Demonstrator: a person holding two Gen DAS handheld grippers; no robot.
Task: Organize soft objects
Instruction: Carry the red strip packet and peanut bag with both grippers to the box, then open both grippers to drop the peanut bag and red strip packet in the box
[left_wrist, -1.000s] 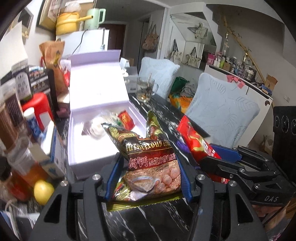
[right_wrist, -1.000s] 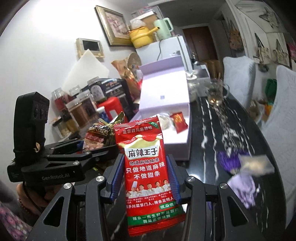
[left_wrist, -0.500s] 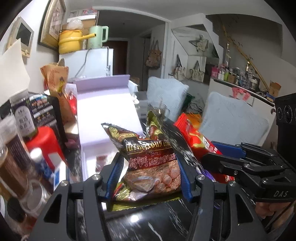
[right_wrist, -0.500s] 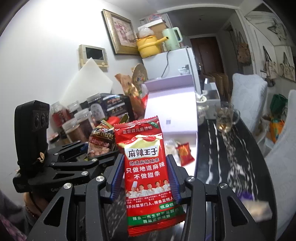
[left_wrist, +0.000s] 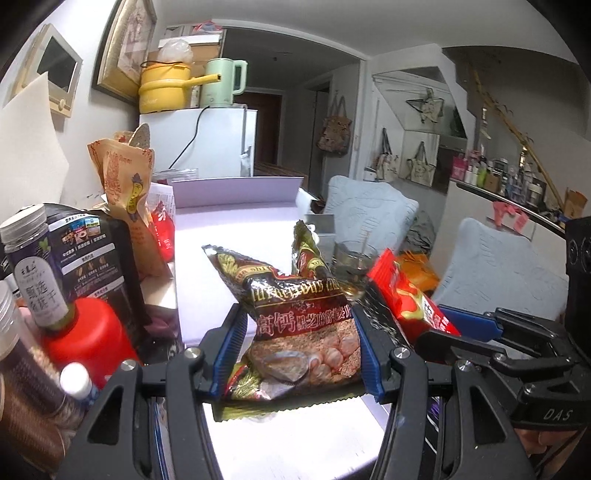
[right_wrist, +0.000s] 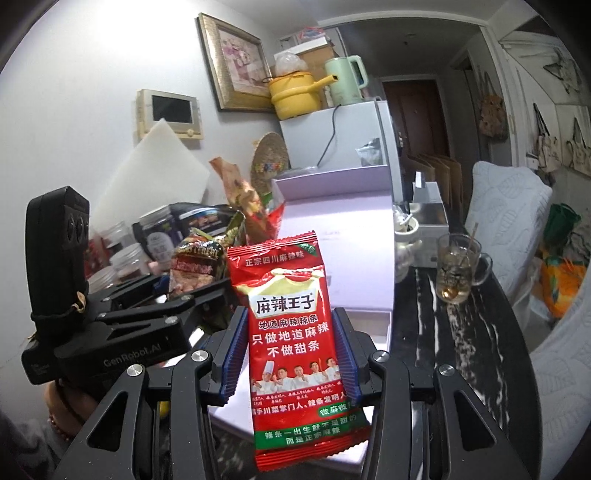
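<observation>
Above the near edge of the open white box (left_wrist: 236, 229), the left tongs (left_wrist: 299, 354) clamp a brown snack bag (left_wrist: 295, 314); beside them, the right tongs (right_wrist: 291, 354) clamp a red snack packet (right_wrist: 291, 332) upright.

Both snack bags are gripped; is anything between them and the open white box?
Nothing visible. The left tool holds the brown snack bag and the right tool the red snack bag, both right over the white box; its floor beneath them is hidden.
</observation>
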